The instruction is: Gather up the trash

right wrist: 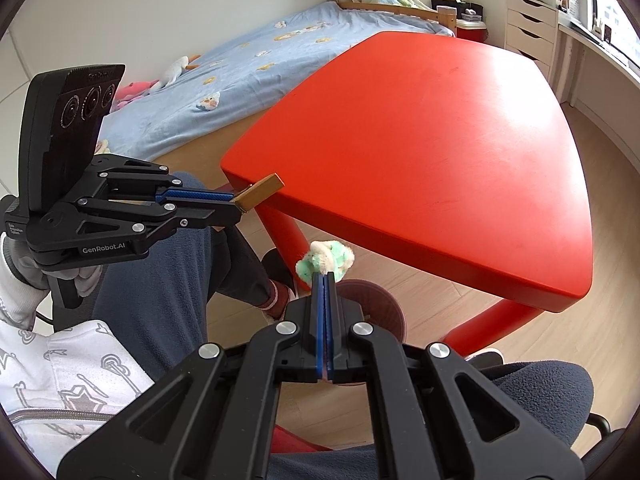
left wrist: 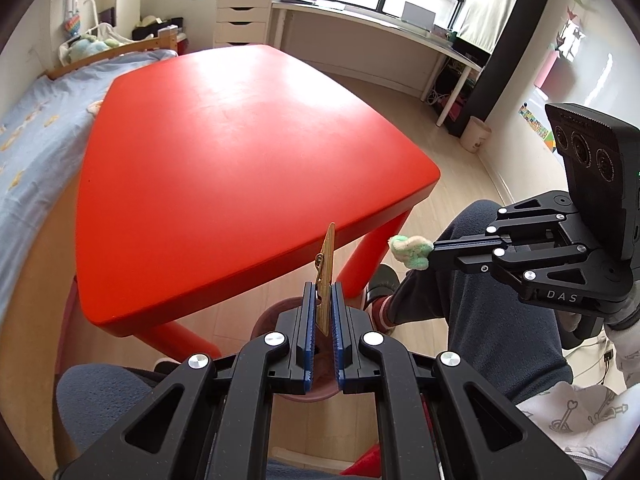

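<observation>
My left gripper [left wrist: 323, 286] is shut on a wooden clothespin [left wrist: 326, 268] that sticks up past its blue pads; in the right wrist view the same gripper [right wrist: 236, 205] holds the clothespin [right wrist: 260, 193] at the left. My right gripper [right wrist: 325, 276] is shut on a crumpled green and white wad [right wrist: 325, 259], also seen as the wad [left wrist: 410, 251] at the right gripper [left wrist: 434, 254] in the left wrist view. Both hang off the near edge of the red table [left wrist: 248, 152], above a pinkish round bin [right wrist: 380, 304] on the floor, which the grippers mostly hide.
A person's legs in dark trousers [left wrist: 492, 300] flank the bin. A bed with a blue sheet [right wrist: 240, 68] lies left of the table [right wrist: 420, 152]. A white drawer unit [left wrist: 242, 16], a desk [left wrist: 380, 28] and a small pale bin [left wrist: 475, 134] stand farther back.
</observation>
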`<state>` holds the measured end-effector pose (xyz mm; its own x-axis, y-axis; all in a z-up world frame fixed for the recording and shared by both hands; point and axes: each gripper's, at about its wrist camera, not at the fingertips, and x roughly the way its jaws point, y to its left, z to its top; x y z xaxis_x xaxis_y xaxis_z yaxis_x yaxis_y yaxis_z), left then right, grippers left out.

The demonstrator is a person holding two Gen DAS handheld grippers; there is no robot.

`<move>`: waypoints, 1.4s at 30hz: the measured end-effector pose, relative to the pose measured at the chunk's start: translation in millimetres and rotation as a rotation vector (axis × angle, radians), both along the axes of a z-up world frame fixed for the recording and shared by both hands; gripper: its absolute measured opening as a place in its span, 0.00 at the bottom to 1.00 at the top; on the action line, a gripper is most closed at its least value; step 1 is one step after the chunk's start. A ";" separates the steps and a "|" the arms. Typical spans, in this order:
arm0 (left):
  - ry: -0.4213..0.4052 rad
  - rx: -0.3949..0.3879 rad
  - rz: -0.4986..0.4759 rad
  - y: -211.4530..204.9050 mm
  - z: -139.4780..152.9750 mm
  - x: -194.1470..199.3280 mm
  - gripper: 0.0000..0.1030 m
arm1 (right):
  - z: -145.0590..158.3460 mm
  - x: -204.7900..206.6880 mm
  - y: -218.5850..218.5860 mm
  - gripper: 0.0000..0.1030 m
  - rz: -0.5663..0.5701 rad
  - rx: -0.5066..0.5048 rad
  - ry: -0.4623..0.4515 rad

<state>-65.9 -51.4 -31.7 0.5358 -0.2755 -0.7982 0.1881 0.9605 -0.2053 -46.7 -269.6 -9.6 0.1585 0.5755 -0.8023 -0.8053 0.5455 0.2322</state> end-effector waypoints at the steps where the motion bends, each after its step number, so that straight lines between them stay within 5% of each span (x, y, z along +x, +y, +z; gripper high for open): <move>1: 0.001 -0.001 -0.004 0.2 -0.4 2.4 0.09 | -0.6 0.8 -0.4 0.03 -0.001 -0.001 0.002; 3: 0.004 0.004 -0.003 0.2 -2.2 4.1 0.20 | -0.6 4.0 -1.1 0.03 -0.013 -0.008 -0.005; 4: 0.004 0.008 -0.001 0.6 -3.3 4.7 0.33 | -1.4 5.2 -1.9 0.09 -0.022 -0.016 -0.010; 5: 0.002 0.011 0.006 1.2 -4.4 5.3 0.41 | -1.9 6.4 -3.5 0.31 -0.036 -0.021 -0.011; 6: -0.001 0.011 0.013 2.2 -5.2 5.3 0.58 | -2.0 7.8 -5.4 0.47 -0.049 -0.020 -0.012; 7: -0.005 0.013 0.022 3.3 -5.5 5.5 0.74 | -1.3 8.7 -7.4 0.74 -0.061 -0.015 -0.018; 8: -0.016 0.018 0.036 4.6 -5.0 4.8 0.81 | -0.1 9.5 -9.3 0.85 -0.073 -0.007 -0.023; 11: -0.017 0.020 0.055 9.0 -5.6 4.9 0.89 | -0.5 14.0 -12.3 0.94 -0.103 -0.008 -0.022; 29: -0.016 -0.011 0.084 17.7 -1.6 3.2 0.93 | -0.6 23.1 -11.6 0.97 -0.157 -0.004 0.025; 42: -0.095 0.028 0.142 37.6 23.1 33.0 0.93 | 24.3 63.9 7.5 0.97 -0.219 -0.013 -0.064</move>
<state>-32.9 -13.9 -8.6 0.6409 -0.1695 -0.7487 0.0668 0.9839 -0.1655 17.1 -262.1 14.8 0.3295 0.5116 -0.7935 -0.6801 0.7116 0.1764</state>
